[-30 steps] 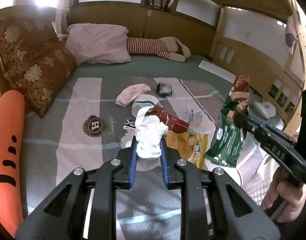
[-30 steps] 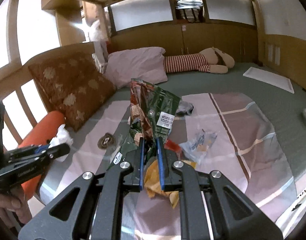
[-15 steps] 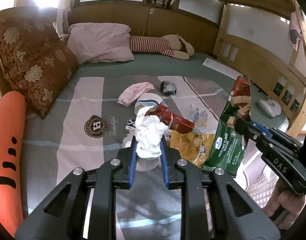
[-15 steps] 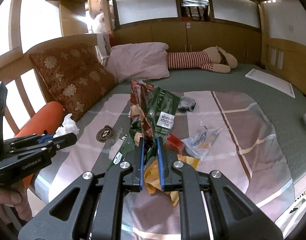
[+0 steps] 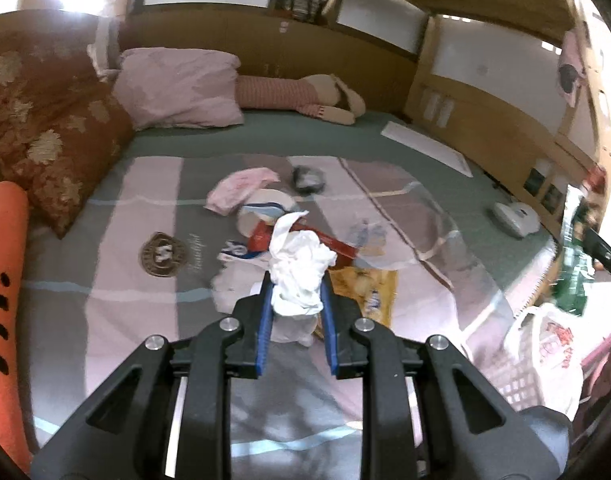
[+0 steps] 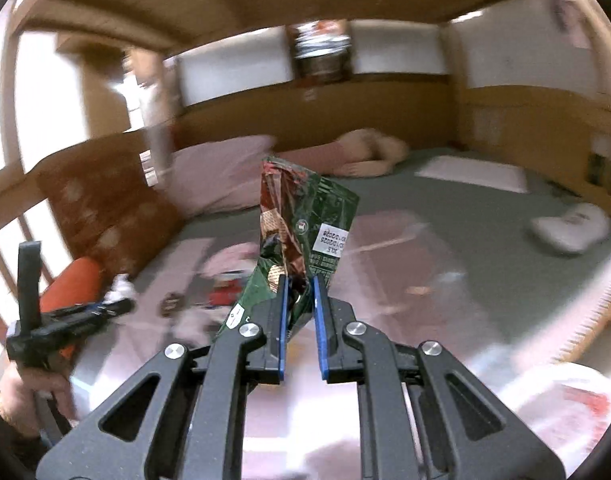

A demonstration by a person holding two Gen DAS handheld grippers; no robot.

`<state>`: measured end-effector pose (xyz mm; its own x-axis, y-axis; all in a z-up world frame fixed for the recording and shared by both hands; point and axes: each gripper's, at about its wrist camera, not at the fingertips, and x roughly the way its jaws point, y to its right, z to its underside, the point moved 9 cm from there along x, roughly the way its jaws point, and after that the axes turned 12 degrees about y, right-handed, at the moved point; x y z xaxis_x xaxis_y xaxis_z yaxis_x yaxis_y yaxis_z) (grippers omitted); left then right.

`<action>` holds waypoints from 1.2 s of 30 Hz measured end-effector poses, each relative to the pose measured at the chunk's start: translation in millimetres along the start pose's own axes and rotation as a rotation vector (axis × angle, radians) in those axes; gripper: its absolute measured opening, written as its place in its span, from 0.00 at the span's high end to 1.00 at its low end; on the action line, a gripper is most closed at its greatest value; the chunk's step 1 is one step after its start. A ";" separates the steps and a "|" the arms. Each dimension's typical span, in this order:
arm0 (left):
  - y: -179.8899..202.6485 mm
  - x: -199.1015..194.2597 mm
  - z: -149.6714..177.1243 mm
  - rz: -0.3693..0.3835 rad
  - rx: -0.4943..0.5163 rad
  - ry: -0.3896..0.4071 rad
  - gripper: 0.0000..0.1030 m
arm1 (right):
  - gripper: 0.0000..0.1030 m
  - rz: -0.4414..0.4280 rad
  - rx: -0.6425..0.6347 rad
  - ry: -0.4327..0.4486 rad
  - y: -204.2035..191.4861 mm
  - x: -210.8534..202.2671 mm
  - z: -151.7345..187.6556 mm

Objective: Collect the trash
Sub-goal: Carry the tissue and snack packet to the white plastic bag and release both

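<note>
Grippers both loaded. My left gripper (image 5: pixel 295 292) pinches a crumpled white tissue wad (image 5: pixel 299 276) between its blue pads; wad bulges above the fingertips, held over the striped grey-pink bedspread (image 5: pixel 117 280). My right gripper (image 6: pixel 299 284) is clamped on a crinkled green-and-red foil snack bag (image 6: pixel 305 224), which stands upright above the fingertips w/ a white label facing the camera. In left wrist view the same bag hangs at far right above a white plastic carrier bag w/ red print (image 5: pixel 545 344).

Remaining trash on bedspread, approx. centre: red flat carton (image 5: pixel 333 242), yellow chip packet (image 5: pixel 365 288), clear plastic wrapper (image 5: pixel 367 236), white paper cup on its side (image 5: pixel 261 210), dark crumpled wrapper (image 5: pixel 307 178), pink cloth (image 5: pixel 241 188) just beside the cup.
</note>
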<state>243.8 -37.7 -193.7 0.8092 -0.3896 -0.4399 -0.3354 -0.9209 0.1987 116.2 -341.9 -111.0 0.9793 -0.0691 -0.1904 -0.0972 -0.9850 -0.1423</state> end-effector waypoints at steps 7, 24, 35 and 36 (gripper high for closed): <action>117.2 -2.2 17.3 0.244 0.101 -0.061 0.78 | 0.85 0.291 0.019 -0.111 145.5 -77.7 49.2; 384.5 19.8 92.8 0.569 0.177 -0.352 0.13 | 0.16 0.327 0.130 0.146 152.4 -138.2 -18.6; 109.9 7.5 -18.1 0.116 0.143 -0.070 0.04 | 0.16 0.031 0.077 -0.018 13.0 -13.0 -2.0; 78.4 5.3 -27.3 0.052 0.129 -0.044 0.04 | 0.16 -0.003 0.069 -0.025 -6.7 1.3 -4.8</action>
<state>235.0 -111.6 -156.5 0.7681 -0.4348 -0.4701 -0.4383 -0.8922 0.1091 119.0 -336.2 -105.6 0.9748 -0.0614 -0.2144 -0.1074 -0.9718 -0.2098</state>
